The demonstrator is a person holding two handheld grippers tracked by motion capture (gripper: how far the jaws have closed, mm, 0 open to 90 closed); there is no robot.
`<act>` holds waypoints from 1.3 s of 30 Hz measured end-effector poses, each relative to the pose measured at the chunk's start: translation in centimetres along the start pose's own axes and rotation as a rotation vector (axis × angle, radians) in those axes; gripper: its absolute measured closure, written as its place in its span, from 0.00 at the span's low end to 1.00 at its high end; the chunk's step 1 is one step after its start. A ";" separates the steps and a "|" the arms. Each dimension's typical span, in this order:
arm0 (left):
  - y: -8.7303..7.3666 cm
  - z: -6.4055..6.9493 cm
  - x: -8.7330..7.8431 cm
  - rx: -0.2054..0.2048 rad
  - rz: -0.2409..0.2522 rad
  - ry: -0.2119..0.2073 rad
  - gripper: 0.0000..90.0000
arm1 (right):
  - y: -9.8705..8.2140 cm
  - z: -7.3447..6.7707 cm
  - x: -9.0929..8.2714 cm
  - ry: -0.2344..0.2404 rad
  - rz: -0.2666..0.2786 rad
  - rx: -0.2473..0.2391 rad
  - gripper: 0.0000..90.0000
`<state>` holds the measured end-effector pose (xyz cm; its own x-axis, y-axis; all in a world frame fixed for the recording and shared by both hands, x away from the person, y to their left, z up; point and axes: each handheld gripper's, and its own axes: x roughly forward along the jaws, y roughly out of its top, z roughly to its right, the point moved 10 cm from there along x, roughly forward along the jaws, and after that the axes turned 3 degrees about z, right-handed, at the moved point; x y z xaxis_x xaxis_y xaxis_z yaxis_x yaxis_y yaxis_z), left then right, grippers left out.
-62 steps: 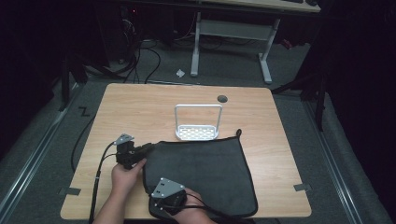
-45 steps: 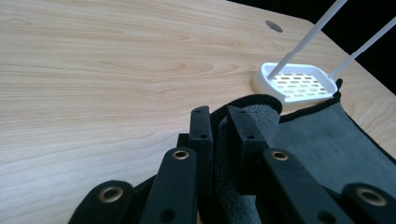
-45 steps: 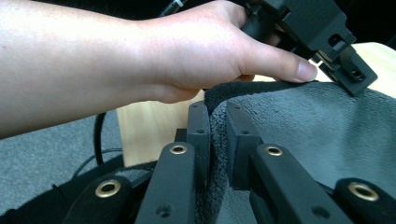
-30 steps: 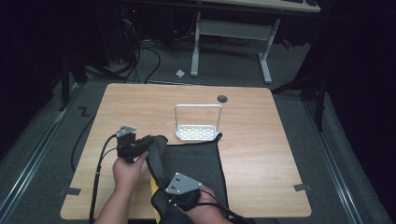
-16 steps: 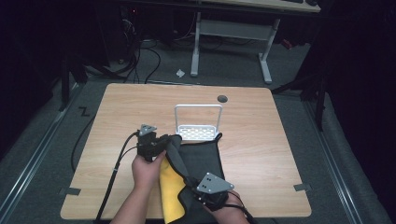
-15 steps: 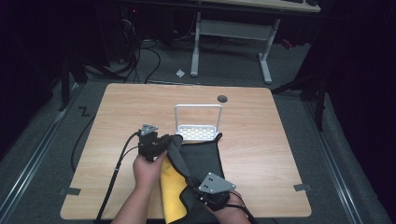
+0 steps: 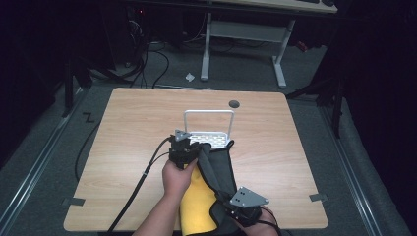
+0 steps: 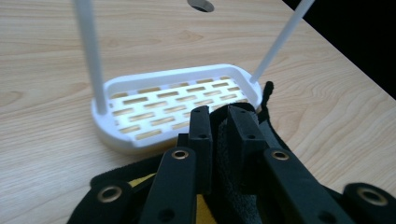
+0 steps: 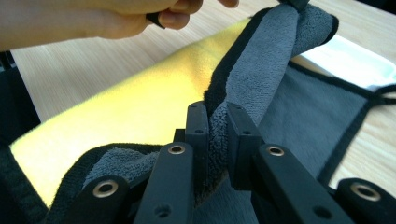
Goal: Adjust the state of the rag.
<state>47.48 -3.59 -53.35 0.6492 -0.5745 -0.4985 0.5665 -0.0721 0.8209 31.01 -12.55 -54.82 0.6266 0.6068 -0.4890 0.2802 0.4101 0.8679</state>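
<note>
Both grippers pinch the same cloth (image 7: 216, 172), grey on one face and yellow on the other. The left gripper (image 8: 219, 116) has its jaws nearly closed on a thick grey edge, with the white slotted rack (image 8: 173, 105) just beyond its tips. The right gripper (image 9: 217, 116) clamps a twisted fold of the edge in the same way, and the yellow face spreads to the left of its jaws. The step in hand looks like a fold across the table (image 7: 123, 137). Next, both hands should lay the lifted edge flat, then open.
</note>
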 end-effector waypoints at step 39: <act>-9.2 0.3 -6.2 0.105 -0.077 -0.137 0.66 | -2.2 3.4 0.0 -0.059 -0.036 0.093 0.80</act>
<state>38.07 0.44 -57.76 0.5266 -0.6695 -0.5239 0.5509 -0.2006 0.8101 32.90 -15.79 -56.40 0.6561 0.5505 -0.5162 0.3678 0.3640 0.8557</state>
